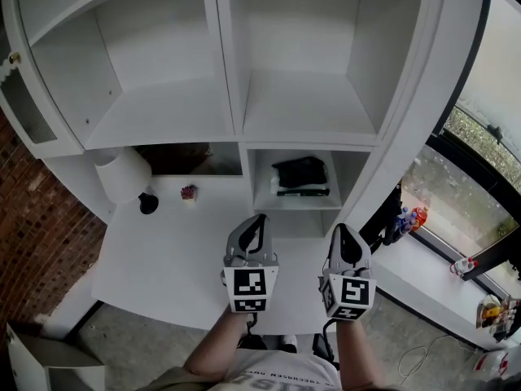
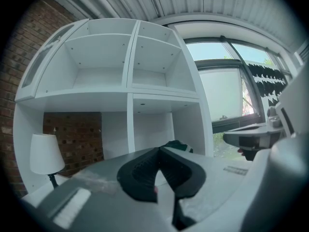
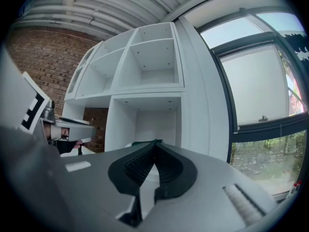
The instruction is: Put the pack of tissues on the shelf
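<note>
The dark soft-looking pack point(image 1: 300, 172), apparently the tissues, lies in the small lower compartment of the white open shelf unit point(image 1: 230, 63), at the centre of the frame, so the placing looks done. The left claw point(image 1: 258, 220) and right claw point(image 1: 341, 230) are both pressed together and empty. They are held level over the white desk point(image 1: 159, 251), well apart from the pack, probably because nothing remains to carry.

This is a home-like room: a white shelf unit point(image 1: 229, 63) on a white desk point(image 1: 163, 259), a table lamp point(image 1: 124, 174), a brick wall point(image 1: 32, 243) and a large window point(image 1: 476, 157).
</note>
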`<state>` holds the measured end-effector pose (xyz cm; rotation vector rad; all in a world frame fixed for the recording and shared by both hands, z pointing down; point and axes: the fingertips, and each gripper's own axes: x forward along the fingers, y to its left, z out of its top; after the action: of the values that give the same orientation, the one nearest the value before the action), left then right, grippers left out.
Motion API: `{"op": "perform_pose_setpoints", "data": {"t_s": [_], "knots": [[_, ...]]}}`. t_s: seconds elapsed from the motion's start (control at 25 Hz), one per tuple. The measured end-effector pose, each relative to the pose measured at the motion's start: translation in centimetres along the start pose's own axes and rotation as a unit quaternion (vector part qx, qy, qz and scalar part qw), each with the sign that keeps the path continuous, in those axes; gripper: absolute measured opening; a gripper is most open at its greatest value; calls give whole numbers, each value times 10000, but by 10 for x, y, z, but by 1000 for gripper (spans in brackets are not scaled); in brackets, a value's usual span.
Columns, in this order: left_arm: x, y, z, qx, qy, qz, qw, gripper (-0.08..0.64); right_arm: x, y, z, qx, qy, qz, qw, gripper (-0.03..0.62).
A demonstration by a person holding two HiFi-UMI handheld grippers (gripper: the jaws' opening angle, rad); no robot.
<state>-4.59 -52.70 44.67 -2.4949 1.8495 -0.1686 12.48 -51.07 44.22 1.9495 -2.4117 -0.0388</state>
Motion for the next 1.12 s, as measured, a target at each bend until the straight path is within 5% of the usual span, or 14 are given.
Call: {"op": "perform_pose_setpoints", "data": {"t_s": [1.12], "knots": [[1,1,1,29,-21,-52,10000,6,3,10,17,15,-255,145,9996,0]]}}
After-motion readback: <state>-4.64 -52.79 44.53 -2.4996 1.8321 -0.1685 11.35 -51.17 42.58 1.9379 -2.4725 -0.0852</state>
